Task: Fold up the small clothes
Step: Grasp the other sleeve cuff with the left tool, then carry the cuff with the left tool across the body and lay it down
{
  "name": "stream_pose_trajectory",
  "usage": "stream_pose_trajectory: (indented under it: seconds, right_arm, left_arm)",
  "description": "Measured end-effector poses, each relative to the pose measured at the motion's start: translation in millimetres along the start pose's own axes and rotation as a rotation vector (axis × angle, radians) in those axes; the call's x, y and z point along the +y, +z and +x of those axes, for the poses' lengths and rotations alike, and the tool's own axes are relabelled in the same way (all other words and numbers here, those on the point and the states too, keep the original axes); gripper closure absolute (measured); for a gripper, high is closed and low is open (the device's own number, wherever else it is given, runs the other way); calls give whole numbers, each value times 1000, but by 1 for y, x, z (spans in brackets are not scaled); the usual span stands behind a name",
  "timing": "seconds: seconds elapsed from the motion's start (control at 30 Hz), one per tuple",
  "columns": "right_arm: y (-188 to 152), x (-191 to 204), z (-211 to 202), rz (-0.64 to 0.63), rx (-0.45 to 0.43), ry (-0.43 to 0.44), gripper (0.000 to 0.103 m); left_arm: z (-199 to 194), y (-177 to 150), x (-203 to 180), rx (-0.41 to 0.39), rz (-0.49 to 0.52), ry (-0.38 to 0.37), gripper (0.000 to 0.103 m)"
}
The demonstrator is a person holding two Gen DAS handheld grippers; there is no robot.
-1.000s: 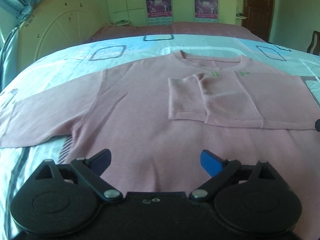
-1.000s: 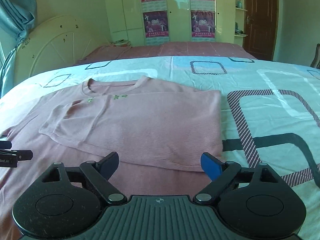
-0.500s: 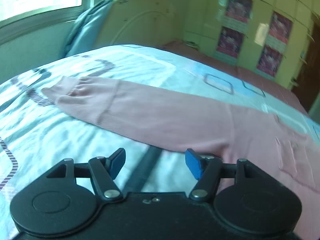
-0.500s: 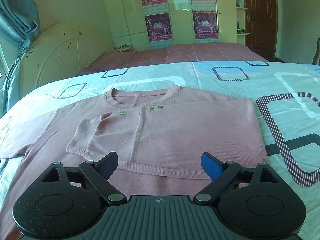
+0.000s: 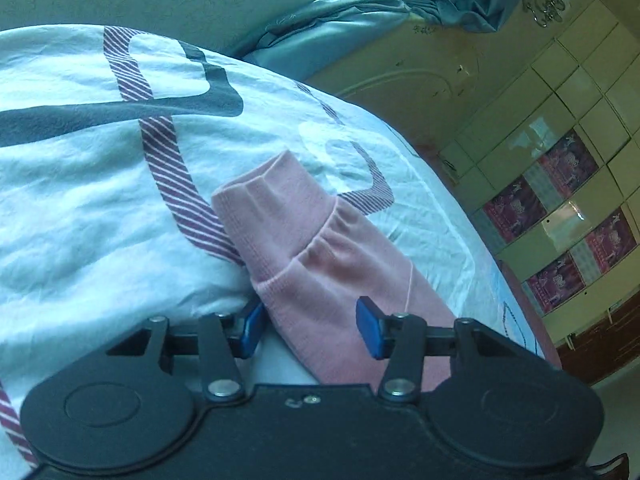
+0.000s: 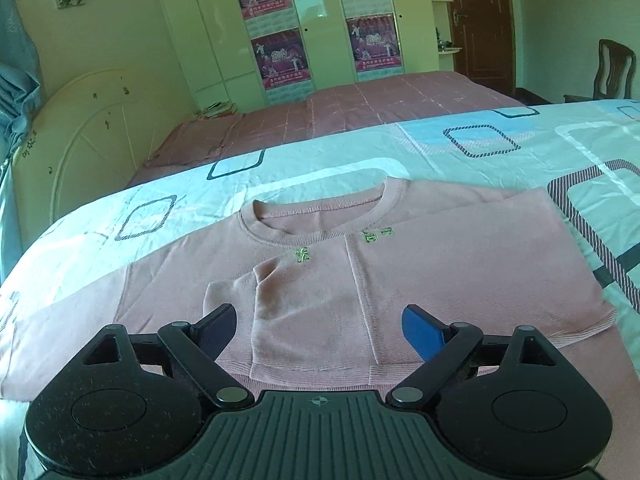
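A pink long-sleeved sweater (image 6: pixel 420 276) lies flat on the bed, collar away from me, with its right side and sleeve folded in over the chest. Its other sleeve stretches out to the left. In the left wrist view that sleeve's ribbed cuff (image 5: pixel 276 208) lies on the sheet. My left gripper (image 5: pixel 310 326) is open, its jaws either side of the sleeve just behind the cuff. My right gripper (image 6: pixel 320 330) is open and empty, over the folded part near the sweater's lower hem.
The bed sheet (image 6: pixel 480 140) is pale blue with dark and striped squares. A cream headboard (image 6: pixel 80 128) and a blue curtain (image 5: pixel 340 12) stand at the left. A second bed with a pink cover (image 6: pixel 340 108), wardrobes and a door lie beyond.
My left gripper has swung left, from the sweater's body out along the sleeve to its cuff, and its jaws have narrowed. My right gripper has shifted left and closer over the folded part.
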State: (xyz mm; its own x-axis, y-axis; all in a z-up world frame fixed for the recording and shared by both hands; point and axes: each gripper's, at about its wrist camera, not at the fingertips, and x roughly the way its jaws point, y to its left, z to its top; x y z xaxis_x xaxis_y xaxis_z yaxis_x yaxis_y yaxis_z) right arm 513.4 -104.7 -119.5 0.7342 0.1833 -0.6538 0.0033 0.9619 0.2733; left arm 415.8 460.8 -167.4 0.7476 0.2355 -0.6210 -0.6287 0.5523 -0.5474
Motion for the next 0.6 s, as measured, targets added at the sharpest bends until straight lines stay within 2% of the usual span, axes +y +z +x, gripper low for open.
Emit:
stream_pose_trajectory:
  seconds: [0.07, 0.13, 0.17, 0.2, 0.3, 0.4, 0.5, 0.6]
  right_arm:
    - [1, -3, -2, 5, -5, -13, 14]
    - [2, -11, -1, 19, -2, -29, 14]
    - [3, -15, -1, 28, 2, -28, 14]
    - [3, -20, -2, 37, 2, -25, 14]
    - [6, -31, -4, 47, -11, -22, 14]
    - [7, -42, -4, 60, -20, -8, 14]
    - [8, -53, -1, 73, -21, 9, 14]
    - [10, -68, 1, 91, -14, 35, 14]
  left_arm:
    - [4, 5, -1, -3, -14, 0, 57]
    - [7, 7, -5, -9, -11, 18, 64]
    - [8, 7, -8, -2, 4, 22, 84]
    - [10, 7, -12, 12, 19, 24, 98]
    - [6, -2, -39, -1, 90, -1, 99]
    - [-2, -25, -90, 5, 225, -76, 99]
    - [-8, -64, -153, 45, 387, -156, 99]
    - [-13, -117, -215, 90, 550, -223, 99]
